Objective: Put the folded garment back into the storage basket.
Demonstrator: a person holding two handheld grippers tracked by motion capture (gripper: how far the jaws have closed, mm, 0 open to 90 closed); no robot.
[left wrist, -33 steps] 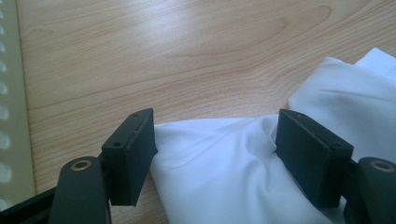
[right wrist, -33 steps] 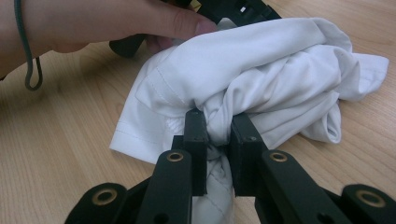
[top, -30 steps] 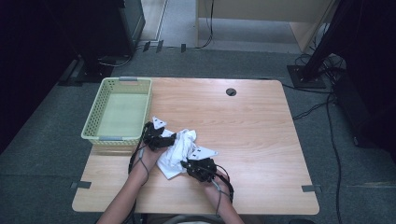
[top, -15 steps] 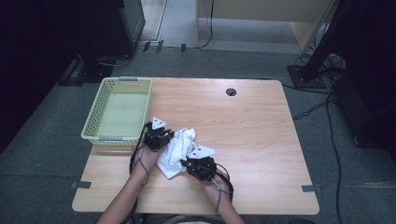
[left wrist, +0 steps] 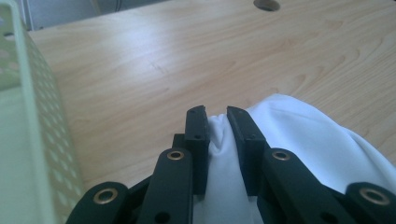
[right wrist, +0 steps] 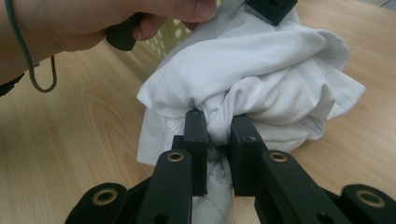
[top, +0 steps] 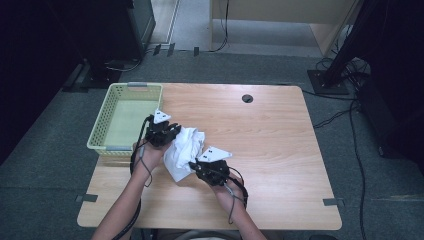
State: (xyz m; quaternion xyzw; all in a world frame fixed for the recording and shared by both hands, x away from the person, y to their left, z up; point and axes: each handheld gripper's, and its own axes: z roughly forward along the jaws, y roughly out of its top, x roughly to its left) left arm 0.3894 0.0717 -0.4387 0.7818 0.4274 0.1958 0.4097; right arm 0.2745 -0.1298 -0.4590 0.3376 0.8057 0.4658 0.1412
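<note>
A crumpled white cloth (top: 184, 146) lies on the wooden table (top: 280, 150) between my two grippers. My left gripper (top: 171, 138) is at the cloth's upper left edge. Its jaws have just closed, and in the left gripper view the left gripper (left wrist: 217, 113) pinches a fold of the cloth (left wrist: 303, 140). My right gripper (top: 194, 167) is at the cloth's lower right. In the right gripper view the right gripper (right wrist: 218, 120) is shut on a bunched fold of the cloth (right wrist: 261, 70), which hangs lifted above the table. The person's left hand (right wrist: 93, 23) shows beyond it.
A pale green perforated basket (top: 100, 129) stands at the table's left edge, right beside my left gripper; its wall (left wrist: 28, 140) is close on the left. A round cable hole (top: 247, 98) sits near the table's far edge. Bare wood spreads to the right.
Both grippers have risen a little, and the cloth is bunched up between them, lifted off the table. The left gripper's jaws came together on the cloth.
</note>
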